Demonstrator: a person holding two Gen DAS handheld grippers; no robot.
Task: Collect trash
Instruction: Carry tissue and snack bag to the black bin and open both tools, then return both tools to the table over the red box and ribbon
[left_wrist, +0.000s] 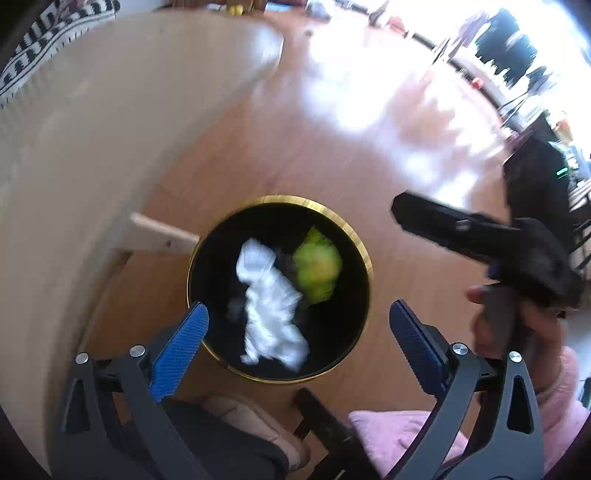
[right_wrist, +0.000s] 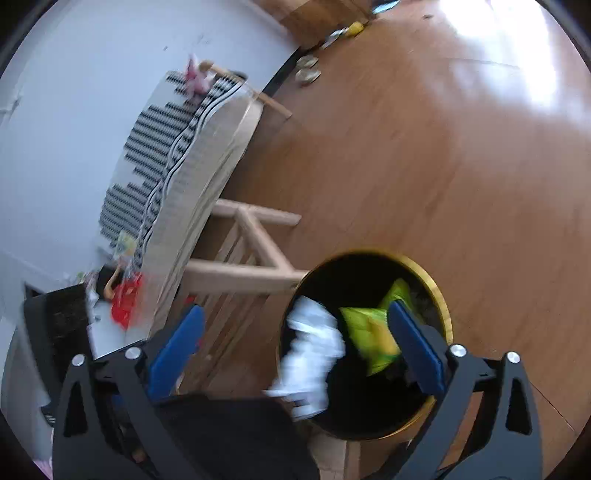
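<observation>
Your left gripper (left_wrist: 297, 332) hangs over the black bin with the gold rim (left_wrist: 360, 240), its blue pads spread wide with nothing clamped between them. Seen from the left wrist, the crumpled white paper (left_wrist: 267, 302) lies inside the bin, in the gap between your two pads but well below them, touched by neither. The yellow-green wrapper (left_wrist: 317, 271) sits beside the paper, toward the far right wall of the bin.

Your right gripper (right_wrist: 295, 347) is also spread wide and grips nothing. From its camera, the white paper (right_wrist: 314, 350) shows between the pads, down in the bin (right_wrist: 441, 295), and the wrapper (right_wrist: 369, 336) lies just beside the right pad; the blur makes it hard to say whether the two pieces have settled or are in mid-fall.

The bin stands on the wooden floor (left_wrist: 369, 147) close to the leg (right_wrist: 240, 280) of the pale table (left_wrist: 92, 166). Your right hand (left_wrist: 502, 321) shows at the right edge of the left view, wrapped round the gripper's black handle.
</observation>
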